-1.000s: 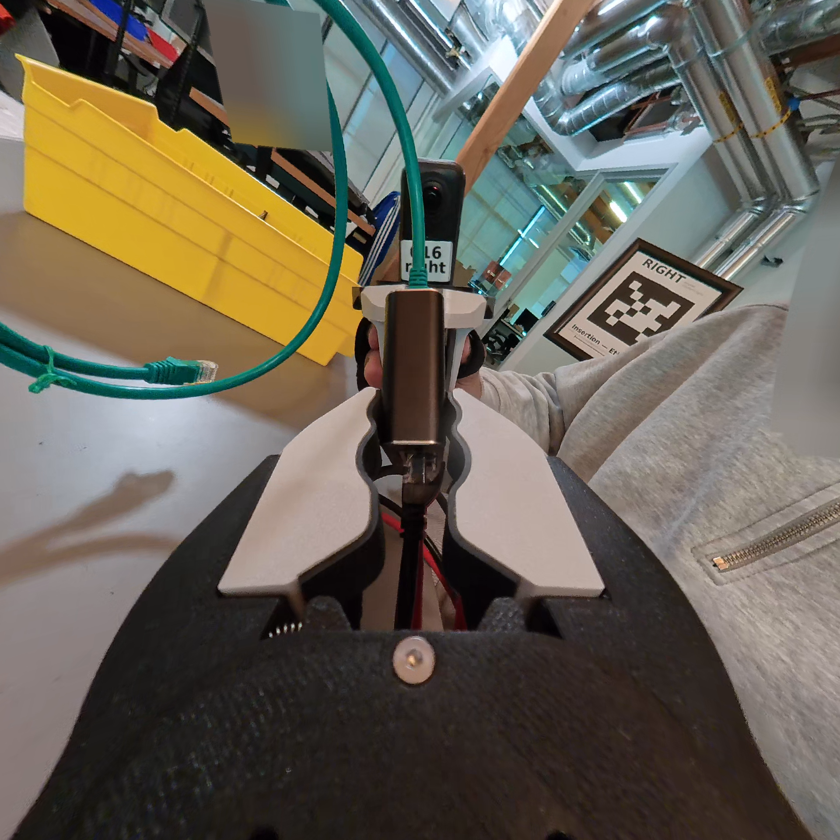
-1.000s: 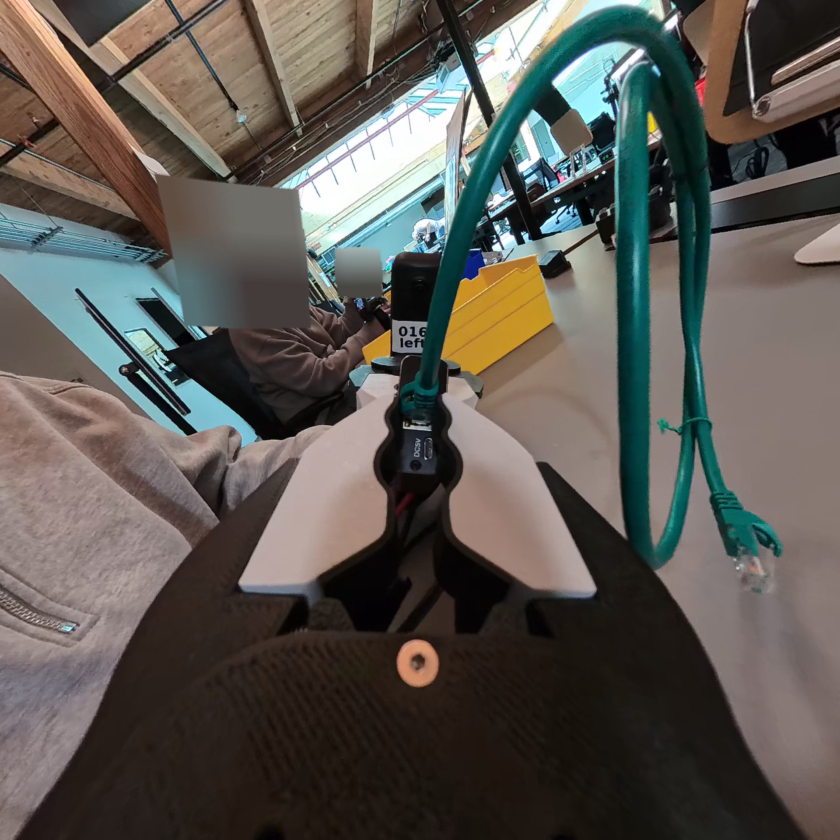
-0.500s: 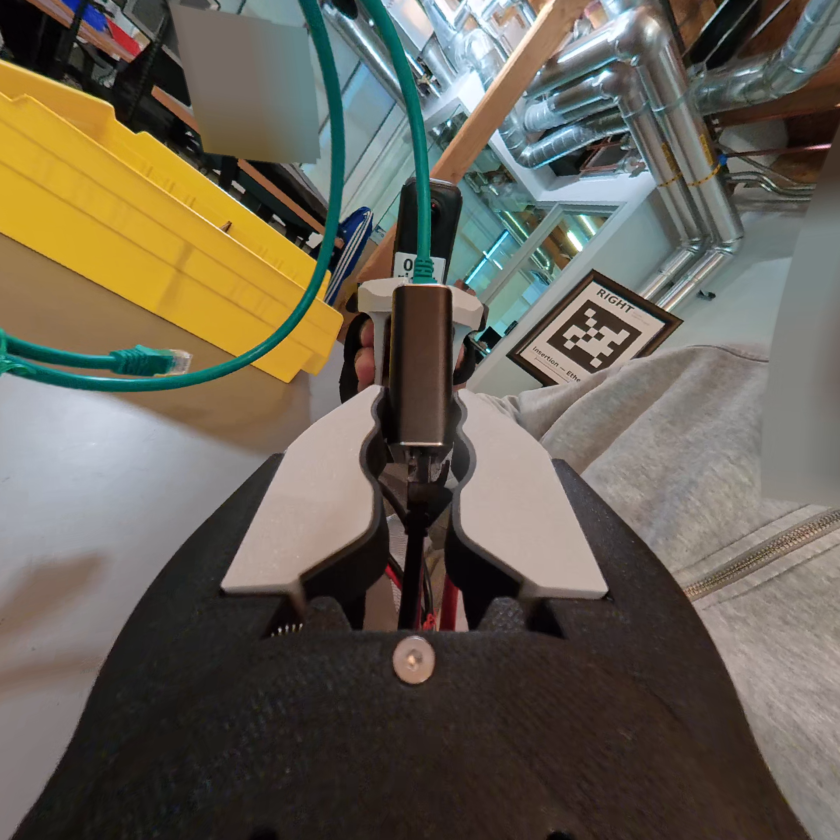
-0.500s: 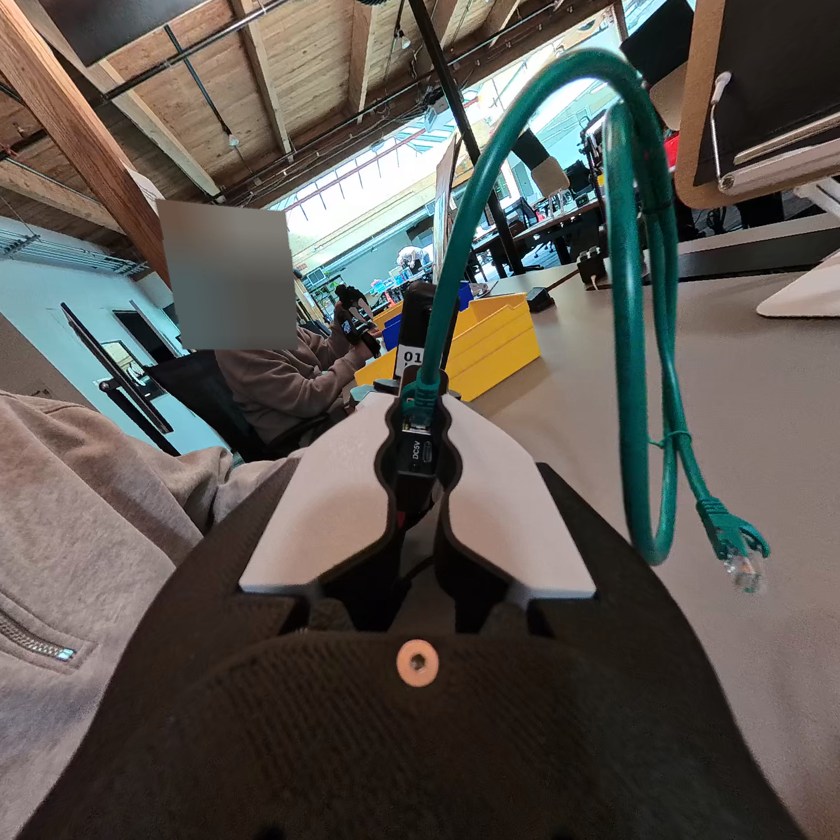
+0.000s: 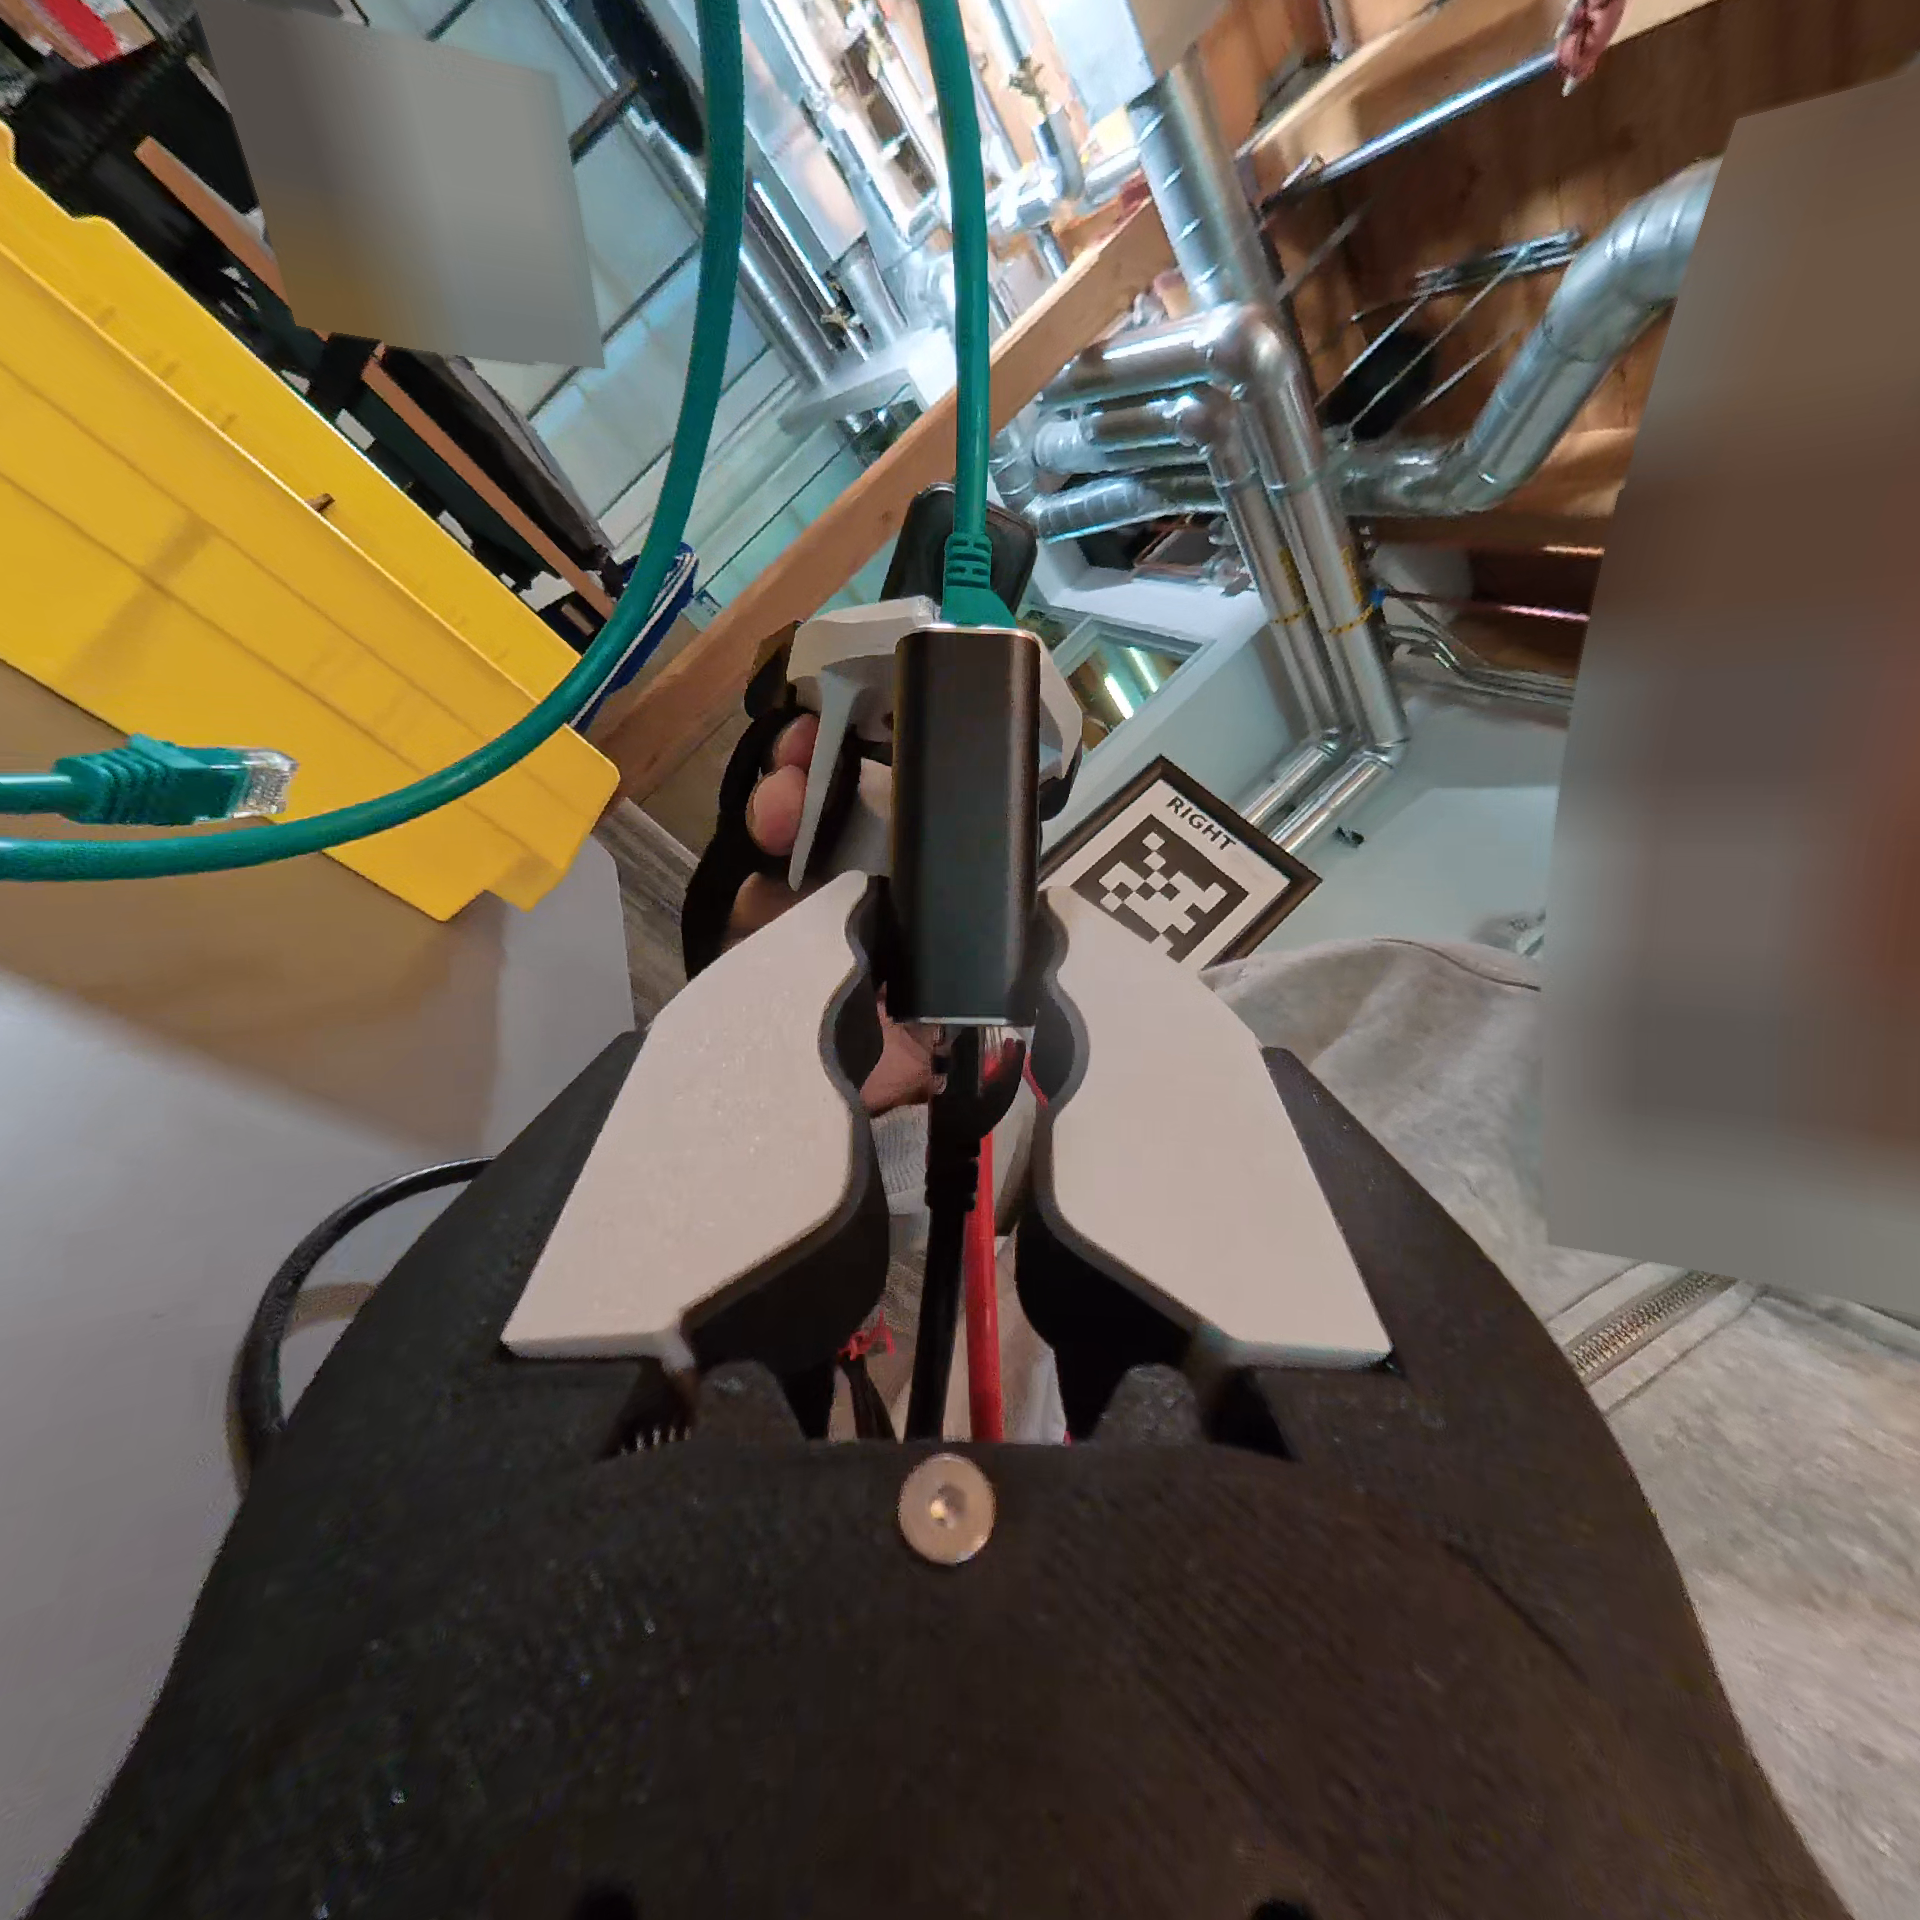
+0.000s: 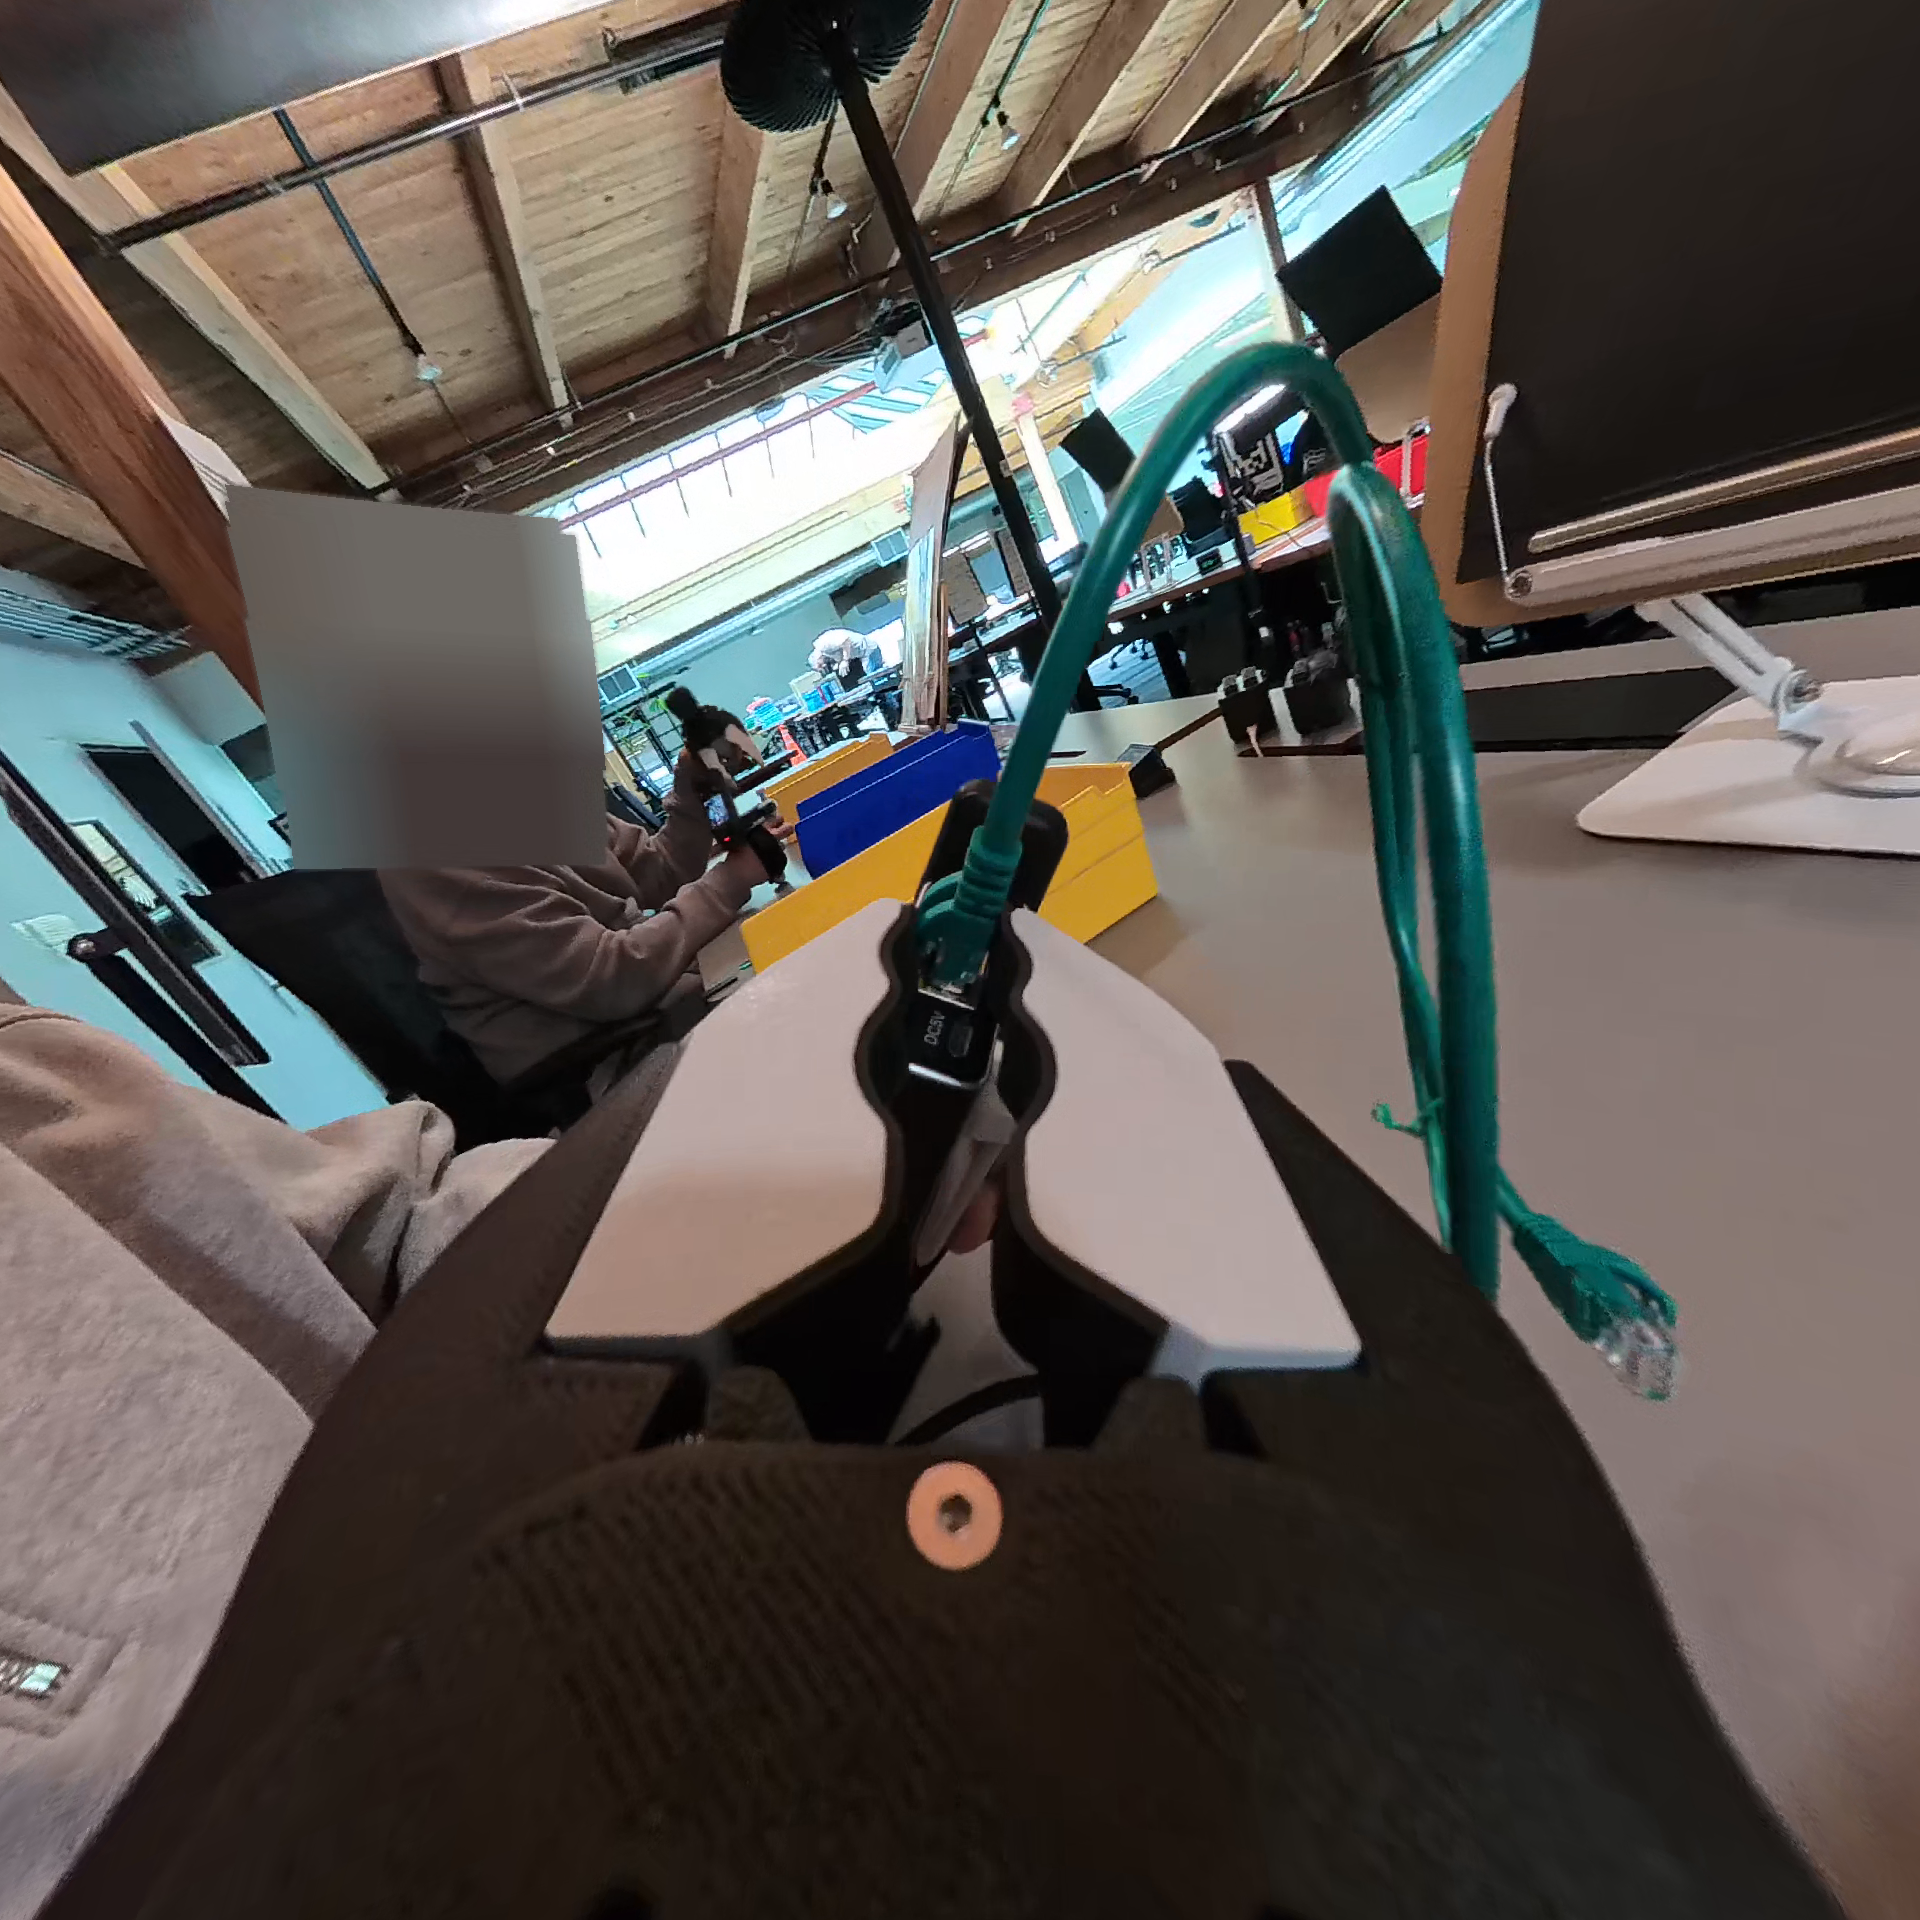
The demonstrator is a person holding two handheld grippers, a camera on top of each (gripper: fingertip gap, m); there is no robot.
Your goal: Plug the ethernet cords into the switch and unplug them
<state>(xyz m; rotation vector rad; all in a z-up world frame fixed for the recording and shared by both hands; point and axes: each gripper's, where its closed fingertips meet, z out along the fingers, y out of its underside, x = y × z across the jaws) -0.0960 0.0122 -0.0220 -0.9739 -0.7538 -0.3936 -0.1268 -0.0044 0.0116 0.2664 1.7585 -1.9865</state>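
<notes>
Left wrist view: your left gripper (image 5: 961, 961) is clamped on the smooth black boxy switch (image 5: 966, 821), with the green cord (image 5: 966, 343) plugged in at its far end.

Right wrist view: your right gripper (image 6: 951, 1003) pinches that switch's (image 6: 948, 1034) other end; the cord's (image 6: 1413, 831) free clear plug (image 6: 1636, 1345) dangles over the matte grey table (image 6: 1662, 1039).

**Switch held aloft, one green plug seated**

The slim dark switch (image 5: 966, 821) is pinched lengthwise between both tools' fingers. A green ethernet cord (image 6: 1049, 665) is plugged into its end, arches overhead, and hangs in a tied loop (its free plug (image 6: 1605, 1304) dangles off the tool's right).
</notes>
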